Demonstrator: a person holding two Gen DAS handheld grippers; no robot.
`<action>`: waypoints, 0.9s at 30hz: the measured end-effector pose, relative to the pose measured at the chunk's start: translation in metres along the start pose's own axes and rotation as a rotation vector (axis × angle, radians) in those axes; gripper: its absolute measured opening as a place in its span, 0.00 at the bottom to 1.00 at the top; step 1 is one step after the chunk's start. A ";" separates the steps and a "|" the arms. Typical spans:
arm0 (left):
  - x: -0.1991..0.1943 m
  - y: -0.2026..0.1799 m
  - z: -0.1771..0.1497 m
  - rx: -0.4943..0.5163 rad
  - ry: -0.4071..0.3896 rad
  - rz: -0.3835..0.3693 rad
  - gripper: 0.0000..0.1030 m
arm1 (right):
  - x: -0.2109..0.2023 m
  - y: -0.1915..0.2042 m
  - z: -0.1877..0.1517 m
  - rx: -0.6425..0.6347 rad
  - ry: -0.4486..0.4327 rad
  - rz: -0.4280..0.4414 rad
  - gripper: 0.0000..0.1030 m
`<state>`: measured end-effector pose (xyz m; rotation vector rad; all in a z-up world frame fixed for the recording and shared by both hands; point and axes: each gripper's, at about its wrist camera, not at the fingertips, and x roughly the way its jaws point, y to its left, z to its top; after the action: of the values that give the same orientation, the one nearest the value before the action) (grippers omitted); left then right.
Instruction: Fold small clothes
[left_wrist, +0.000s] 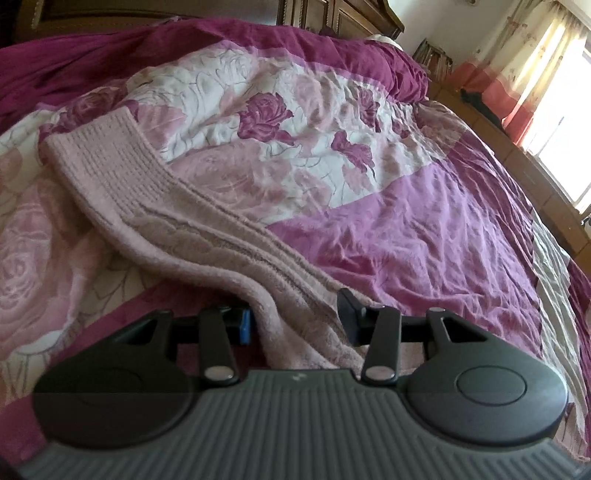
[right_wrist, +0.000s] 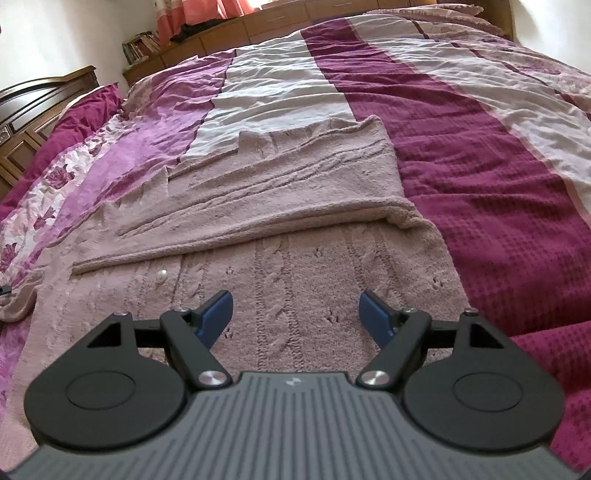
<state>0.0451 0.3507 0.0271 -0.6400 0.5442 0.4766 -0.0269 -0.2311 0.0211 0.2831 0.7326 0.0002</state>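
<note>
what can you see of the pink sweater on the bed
The sweater is pale pink, fuzzy cable knit with a small pearly button. It lies flat on the bedspread, one side folded over its middle. A sleeve with a ribbed cuff stretches out and passes between the left gripper, whose fingers stand apart. The open right gripper hovers over it.

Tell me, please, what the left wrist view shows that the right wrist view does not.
Only the left wrist view shows the ribbed cuff of the sleeve, running between the left gripper fingers. Only the right wrist view shows the sweater body, a sleeve folded across it, a pearl button and the open right gripper. Both show the bedspread.
</note>
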 end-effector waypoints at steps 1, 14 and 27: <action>0.001 -0.001 0.000 0.012 0.003 0.001 0.44 | 0.000 -0.001 0.000 0.000 0.001 -0.001 0.79; -0.053 -0.026 0.010 0.139 -0.208 0.058 0.13 | 0.002 -0.003 0.000 0.013 -0.002 0.008 0.79; -0.110 -0.138 -0.012 0.419 -0.308 -0.145 0.11 | -0.004 -0.009 -0.001 0.042 -0.020 0.029 0.79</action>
<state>0.0362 0.2184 0.1442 -0.1961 0.2884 0.3025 -0.0314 -0.2402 0.0211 0.3329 0.7090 0.0095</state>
